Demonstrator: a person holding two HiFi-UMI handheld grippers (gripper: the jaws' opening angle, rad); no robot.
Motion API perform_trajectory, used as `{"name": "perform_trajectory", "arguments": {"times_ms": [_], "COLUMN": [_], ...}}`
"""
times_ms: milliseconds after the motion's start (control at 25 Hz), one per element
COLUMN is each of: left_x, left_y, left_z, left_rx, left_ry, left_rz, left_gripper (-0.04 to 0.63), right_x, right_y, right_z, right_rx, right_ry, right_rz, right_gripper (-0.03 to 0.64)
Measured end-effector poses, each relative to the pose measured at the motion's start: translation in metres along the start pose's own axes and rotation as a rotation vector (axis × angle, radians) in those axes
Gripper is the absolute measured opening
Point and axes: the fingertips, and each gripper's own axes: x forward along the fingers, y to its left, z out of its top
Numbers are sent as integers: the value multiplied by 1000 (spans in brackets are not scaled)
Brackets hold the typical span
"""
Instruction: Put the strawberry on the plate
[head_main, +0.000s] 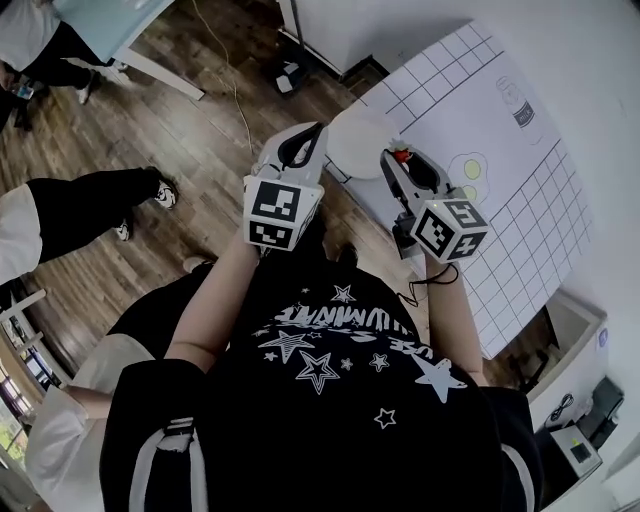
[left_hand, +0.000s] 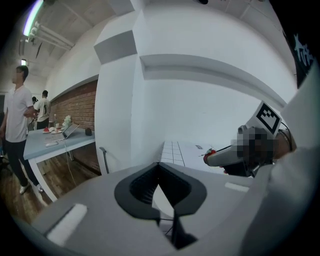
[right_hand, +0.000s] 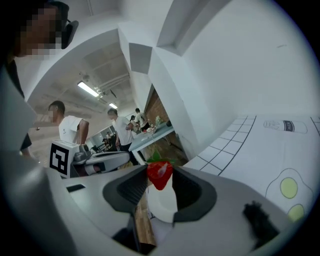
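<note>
- Fingers (right_hand: 131, 189) of the right gripper (right_hand: 160, 170): finds them clamped on the strawberry (right_hand: 159, 176), red point down, green leaves on top.
- Fingers (left_hand: 142, 187) of the left gripper (left_hand: 159, 164): finds them closed tip to tip, gripping nothing.
- Places the strawberry in the air at the right gripper's tips, not on the plate (head_main: 358, 140); in the head view, puts it just beside the plate's right edge.
- Sees, in the right gripper view, the round white plate below the strawberry, through the gap between the jaws.
- Locates the plate at the left edge of a white mat (head_main: 505, 200) ruled in squares.
- Notes two prints on the mat: a fried egg (head_main: 470, 167) near the right gripper, and a can (head_main: 517, 104) further off.
- Records the two grippers side by side and apart, the left one beside the plate's left edge, over the wooden floor (head_main: 200, 130).
- Confirms each gripper from the other's view: the right one shows with the strawberry at its tip in the left gripper view.
- Notes a bystander's black trousers (head_main: 90, 205) on the floor at far left, well apart from the plate.
</note>
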Motion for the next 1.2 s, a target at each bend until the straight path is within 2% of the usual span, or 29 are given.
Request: {"name": "perform_trajectory", "arguments": {"times_ms": [240,560,1000,1200], "left_x": [15,28,43,47], "left_y": [5,26,29,35], "left_z": [-19,-37,-53,-53], "left_rx": [-36,-57,-48,-49], "left_ry": [35,83,131,132], "left_rz": [-28,-19,-90,-104], "left_gripper": [9,9,9,9], "right_x": [35,63,81,83], "right_y": [-9,-25,-38,-36], "right_z": [-32,-56,-70,-73], "right_rx": [-51,-49,-104,-119], "right_ry": [135,234,309,334], "right_rz": [-37,-94,-158,-158], "right_gripper": [161,161,161,163]}}
